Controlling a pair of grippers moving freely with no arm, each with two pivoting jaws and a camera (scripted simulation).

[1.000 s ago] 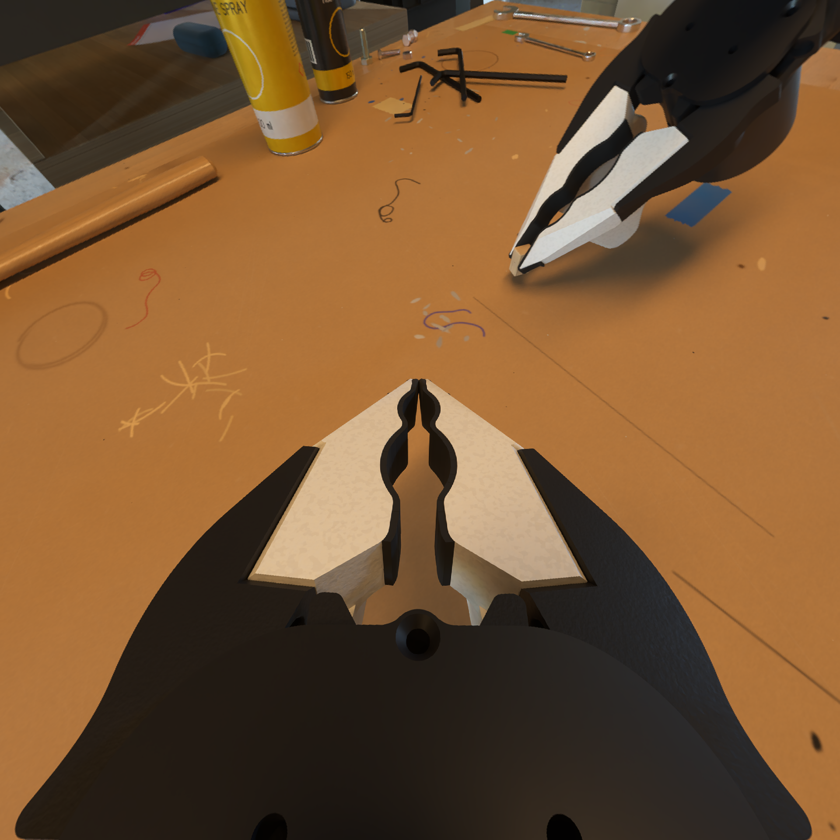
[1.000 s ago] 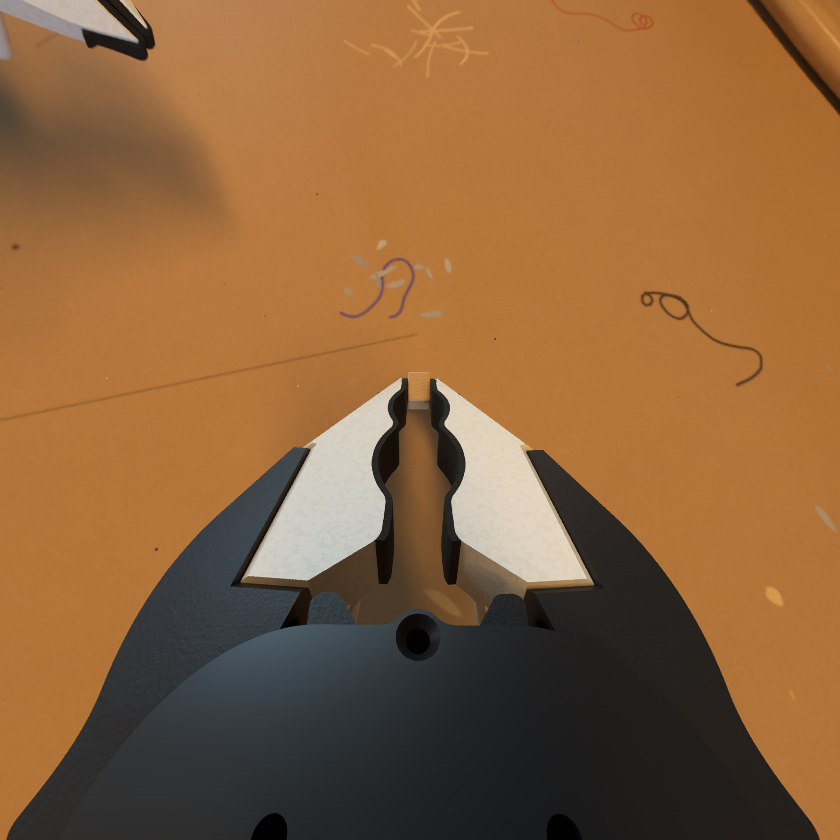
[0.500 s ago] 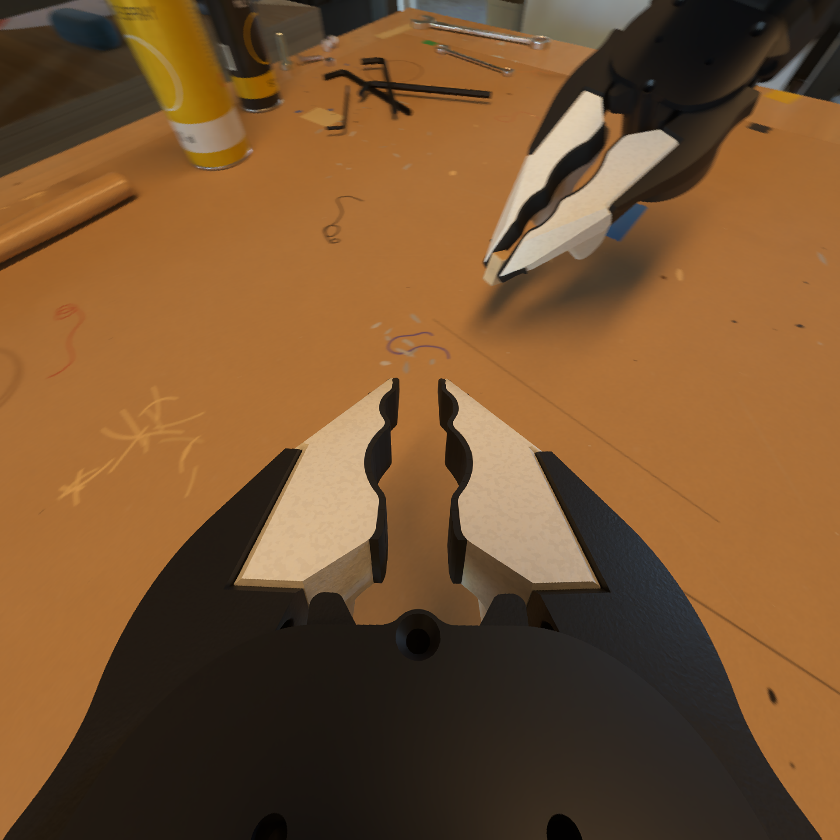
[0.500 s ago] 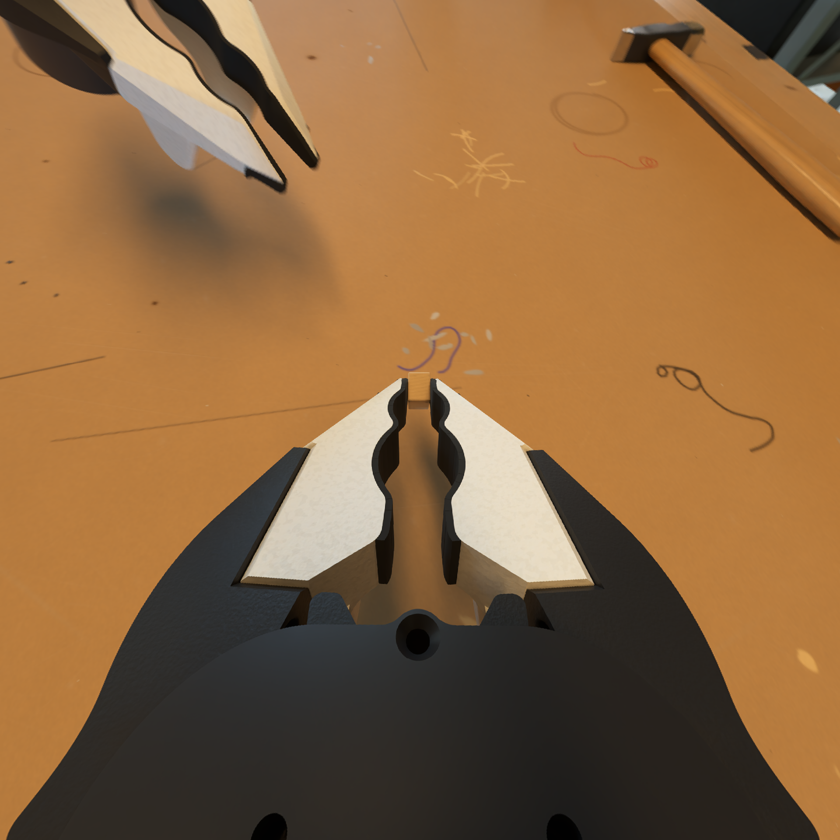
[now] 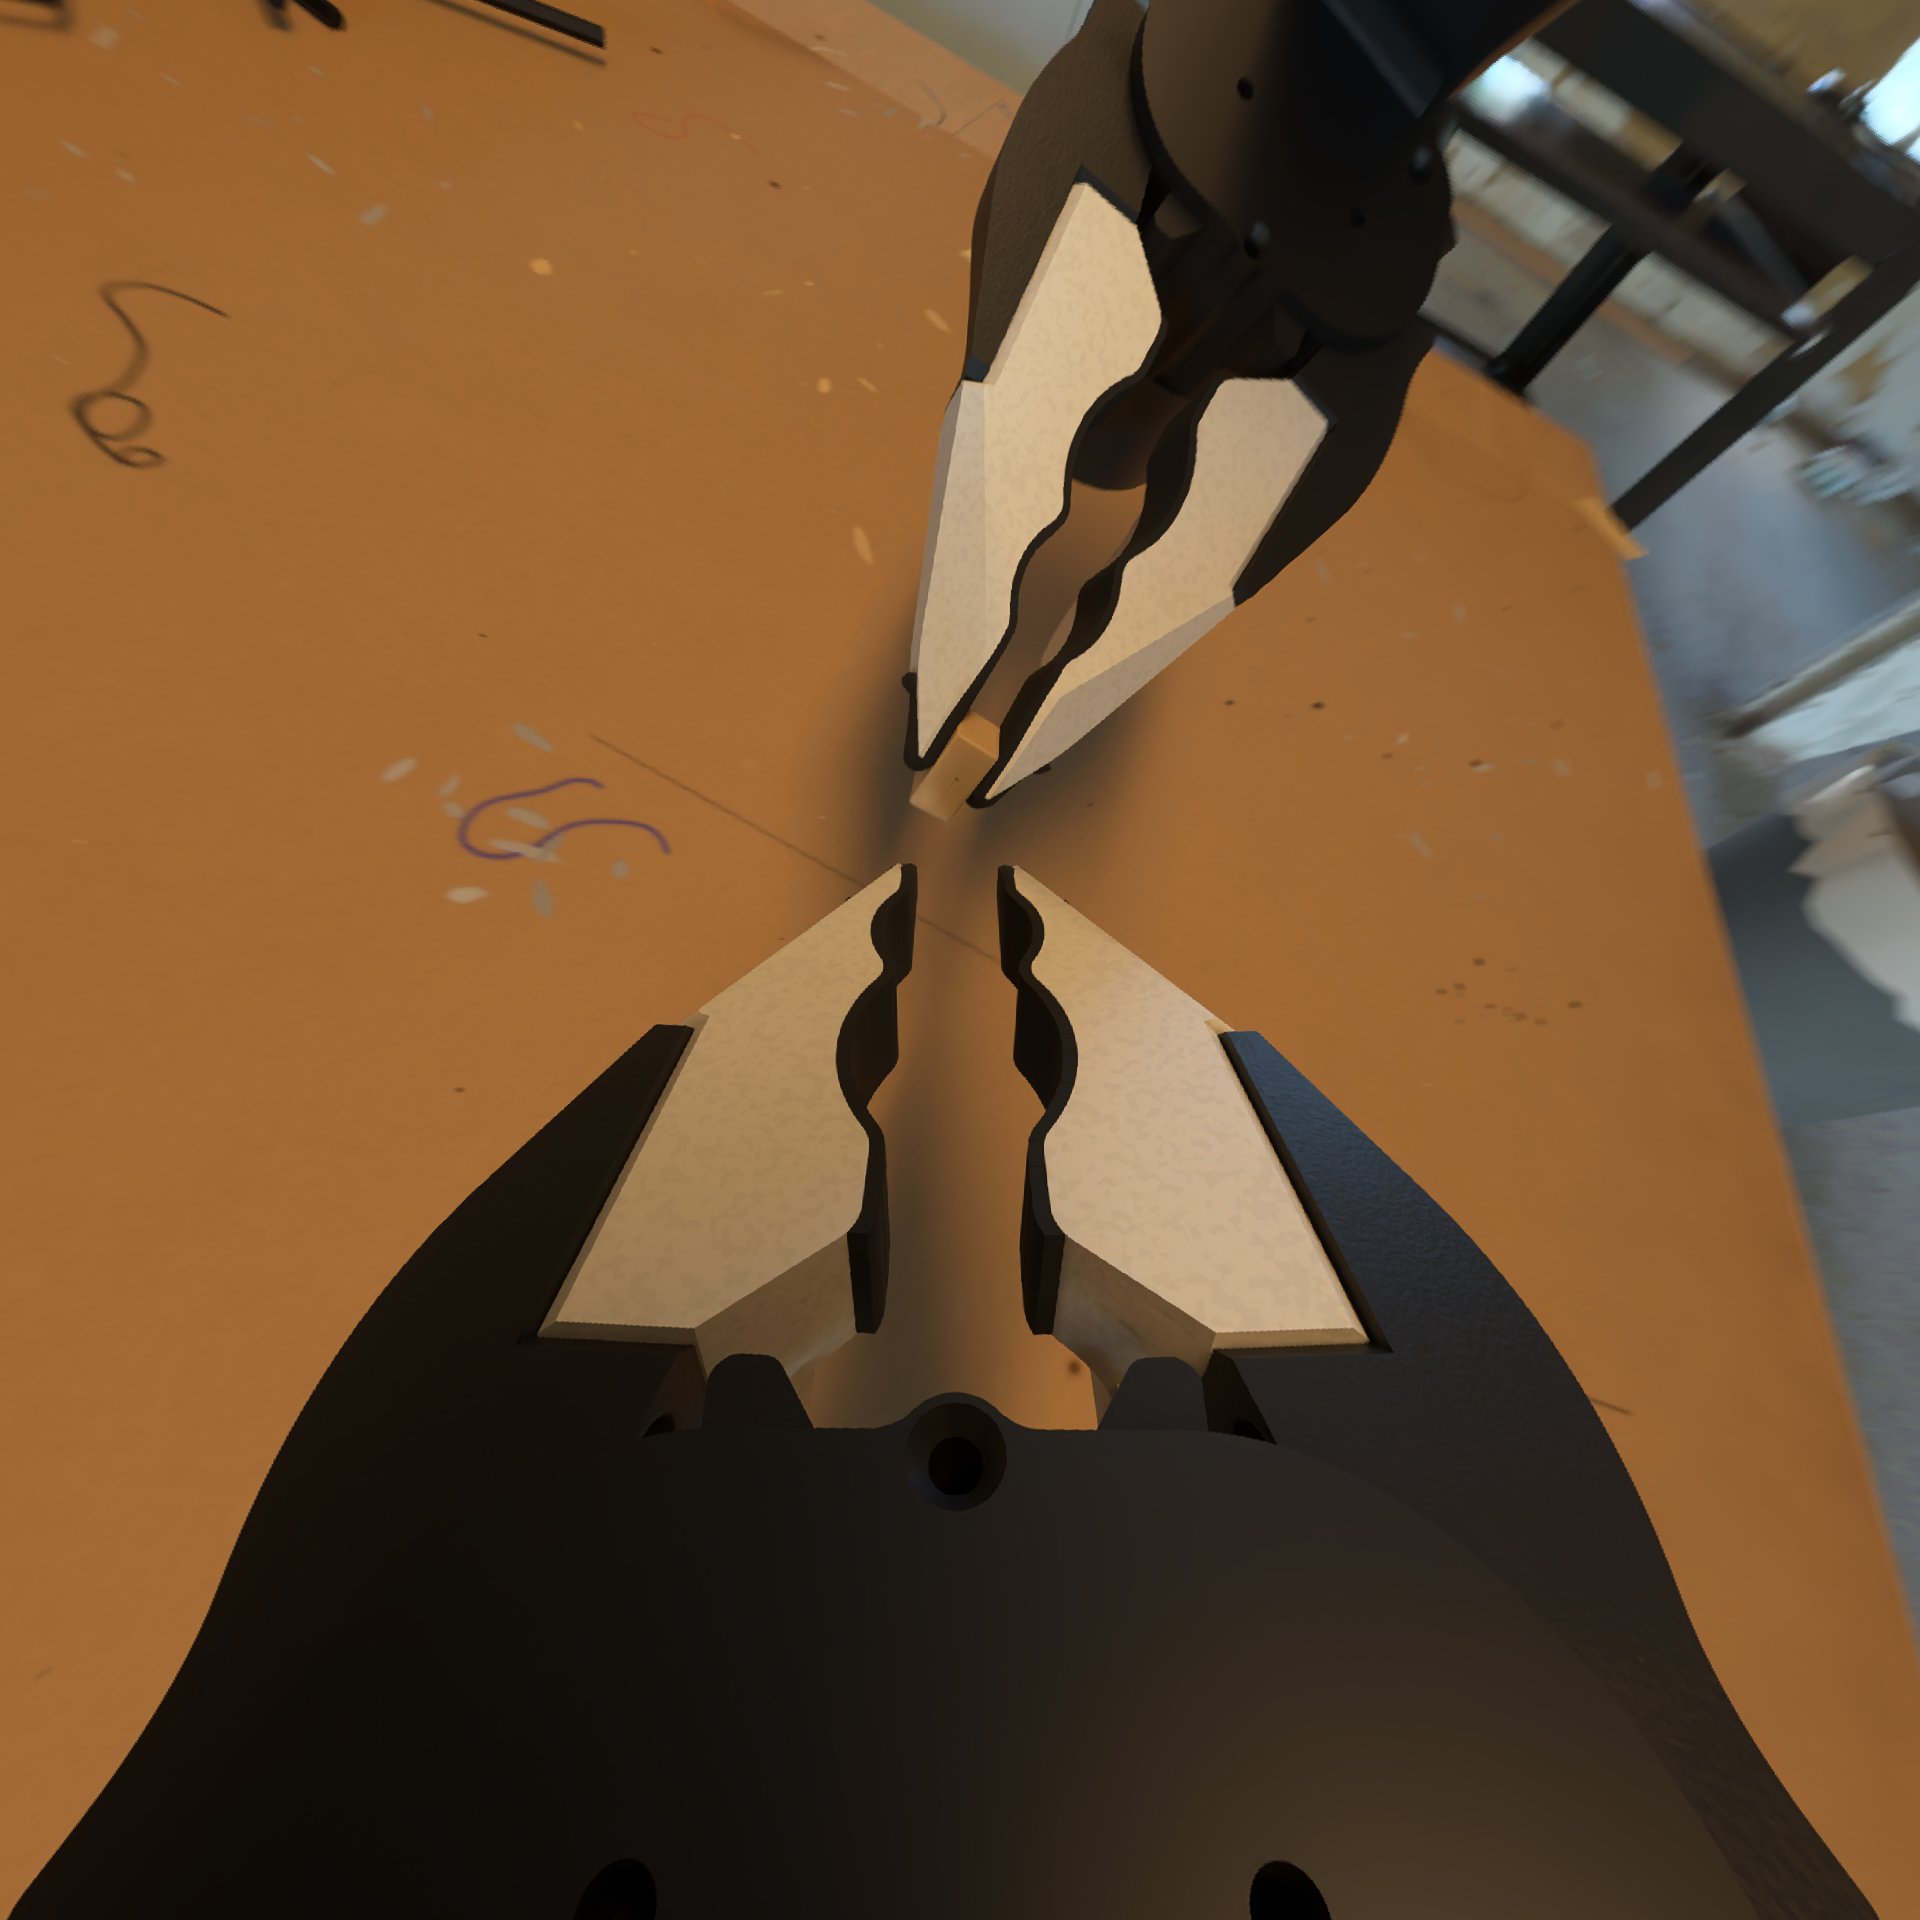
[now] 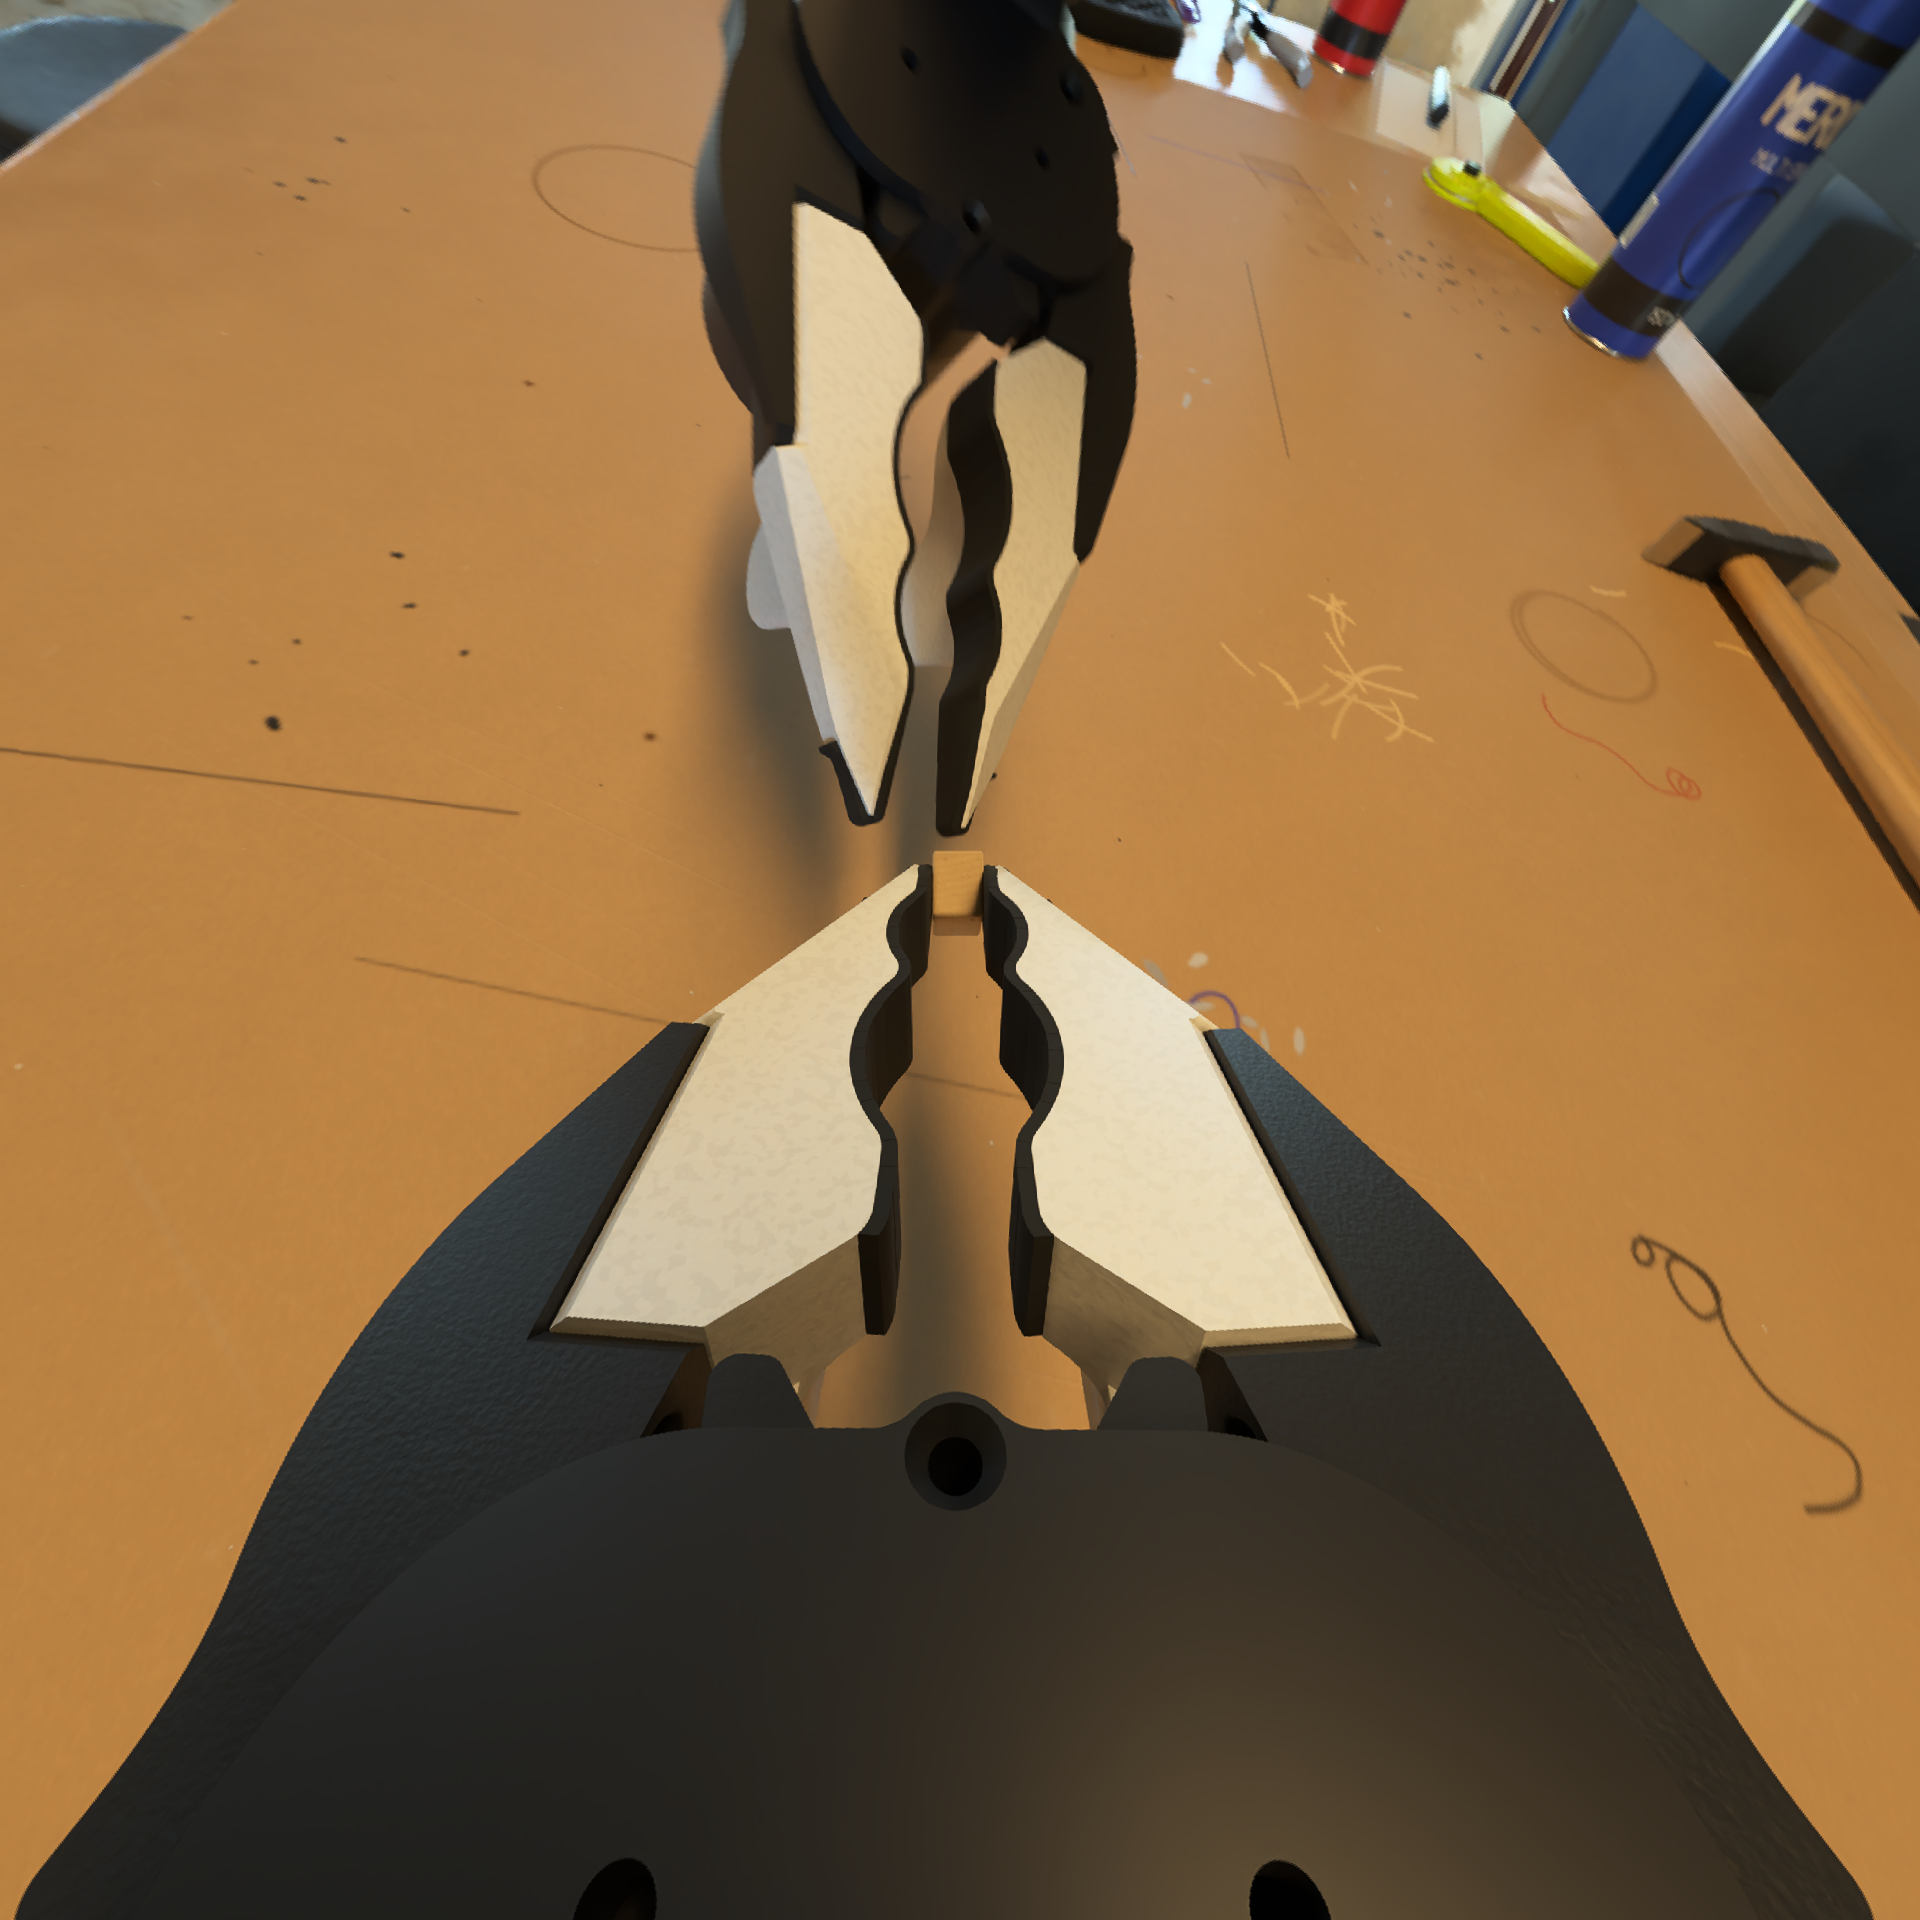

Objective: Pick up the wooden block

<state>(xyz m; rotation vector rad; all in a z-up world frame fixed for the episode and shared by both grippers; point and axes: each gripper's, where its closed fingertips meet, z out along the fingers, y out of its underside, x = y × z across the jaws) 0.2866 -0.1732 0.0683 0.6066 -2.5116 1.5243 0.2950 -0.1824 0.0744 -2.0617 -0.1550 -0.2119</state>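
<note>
The wooden block (image 6: 957, 883) is a small pale cube pinched between the tips of my right gripper (image 6: 954, 875), which is shut on it. The block also shows in the left wrist view (image 5: 951, 781), held just above the orange bench top (image 5: 416, 520). My left gripper (image 5: 954, 875) is open and empty. It points tip to tip at the right gripper, with a short gap between its tips and the block. In the right wrist view the left gripper (image 6: 910, 823) hangs just beyond the block with its jaws apart.
A hammer (image 6: 1808, 644) lies at the bench's right edge. A blue spray can (image 6: 1725, 197), a yellow tool (image 6: 1507, 218) and a red can (image 6: 1351, 36) stand far back. The bench edge (image 5: 1662, 727) drops off to the right, with a black frame (image 5: 1714, 343) beyond.
My left gripper went from shut to open and swung round to face the right gripper. The right gripper rose off the bench with the block; the two now meet tip to tip.
</note>
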